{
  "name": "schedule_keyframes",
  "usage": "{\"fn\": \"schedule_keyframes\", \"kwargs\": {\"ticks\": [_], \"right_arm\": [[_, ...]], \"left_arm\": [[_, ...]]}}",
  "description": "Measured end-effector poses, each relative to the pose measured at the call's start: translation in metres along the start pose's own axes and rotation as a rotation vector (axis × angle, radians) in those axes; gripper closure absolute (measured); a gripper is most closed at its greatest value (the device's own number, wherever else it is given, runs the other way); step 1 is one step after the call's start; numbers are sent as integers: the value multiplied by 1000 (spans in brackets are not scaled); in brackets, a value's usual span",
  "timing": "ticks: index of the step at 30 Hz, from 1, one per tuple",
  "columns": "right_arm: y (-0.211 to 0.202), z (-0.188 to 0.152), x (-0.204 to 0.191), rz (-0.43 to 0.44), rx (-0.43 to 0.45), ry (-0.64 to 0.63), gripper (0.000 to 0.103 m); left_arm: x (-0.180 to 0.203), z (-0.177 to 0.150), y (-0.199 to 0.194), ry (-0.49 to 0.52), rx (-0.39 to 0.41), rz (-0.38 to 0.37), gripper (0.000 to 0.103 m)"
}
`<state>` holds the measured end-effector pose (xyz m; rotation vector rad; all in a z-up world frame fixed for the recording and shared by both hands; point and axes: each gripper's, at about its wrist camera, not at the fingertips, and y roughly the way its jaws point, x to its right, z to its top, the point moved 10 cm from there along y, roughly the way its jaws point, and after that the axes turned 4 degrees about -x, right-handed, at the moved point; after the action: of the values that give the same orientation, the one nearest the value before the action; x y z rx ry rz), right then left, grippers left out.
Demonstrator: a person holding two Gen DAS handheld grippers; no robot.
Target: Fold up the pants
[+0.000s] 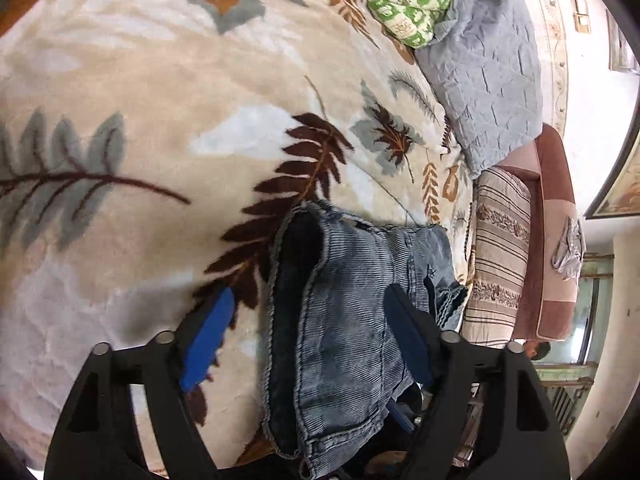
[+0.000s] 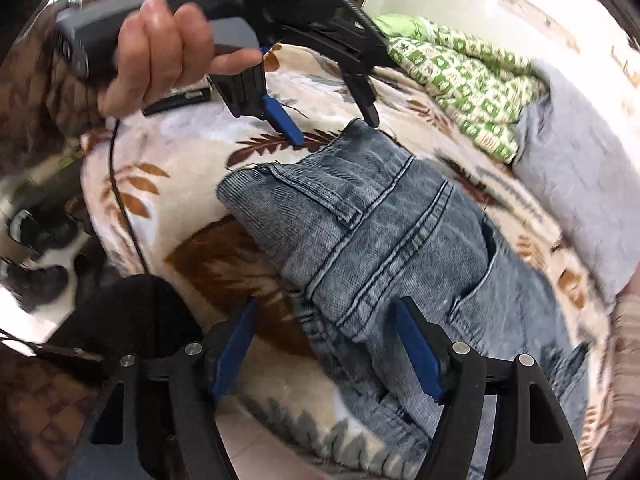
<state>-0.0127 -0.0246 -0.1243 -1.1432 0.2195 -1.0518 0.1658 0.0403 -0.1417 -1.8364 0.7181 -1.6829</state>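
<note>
The faded blue corduroy pants [image 1: 344,320] run off the bottom edge below the left gripper [image 1: 308,336], so their lower part is unseen. The far blue pad [image 1: 412,336] lies half sunk in shadow against the cloth. Beyond the right gripper [image 2: 324,352], the hand [image 2: 160,52] on the grey handle is smeared (floor objects at left likewise unreadable).

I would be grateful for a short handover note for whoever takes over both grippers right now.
Left gripper: open, over the far edge of the jeans, holding nothing.
Right gripper: open, jaws astride the near edge of the jeans, not clamped.
The jeans lie bunched on the leaf-print blanket, partly doubled over.
Done: both grippers appear to have let go.
Left: flatten, complete the folds.
</note>
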Motion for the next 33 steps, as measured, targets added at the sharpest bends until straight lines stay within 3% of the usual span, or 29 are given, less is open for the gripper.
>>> {"fn": "schedule_keyframes", "kwargs": {"ticks": [6, 10, 12, 14, 17, 19, 22, 33], "right_arm": [[13, 6, -3, -88, 8, -36, 32], [13, 9, 2, -113, 20, -34, 40], [12, 10, 3, -119, 22, -37, 43], [10, 10, 3, -128, 31, -46, 50], [2, 11, 8, -118, 53, -28, 67], [-3, 11, 15, -96, 60, 2, 75], [-14, 11, 26, -75, 81, 39, 79], [-66, 0, 77, -34, 181, 226, 82]], "left_arm": [[19, 4, 18, 70, -45, 21, 12], [40, 1, 30, 113, -109, -60, 13], [49, -3, 36, 156, -120, -57, 25], [51, -6, 40, 180, -118, -32, 63], [50, -6, 36, 179, -89, -12, 82], [53, -7, 28, 179, -67, -25, 85], [63, -9, 18, 193, -35, -17, 87], [141, -20, 7, 281, 15, 9, 87]]}}
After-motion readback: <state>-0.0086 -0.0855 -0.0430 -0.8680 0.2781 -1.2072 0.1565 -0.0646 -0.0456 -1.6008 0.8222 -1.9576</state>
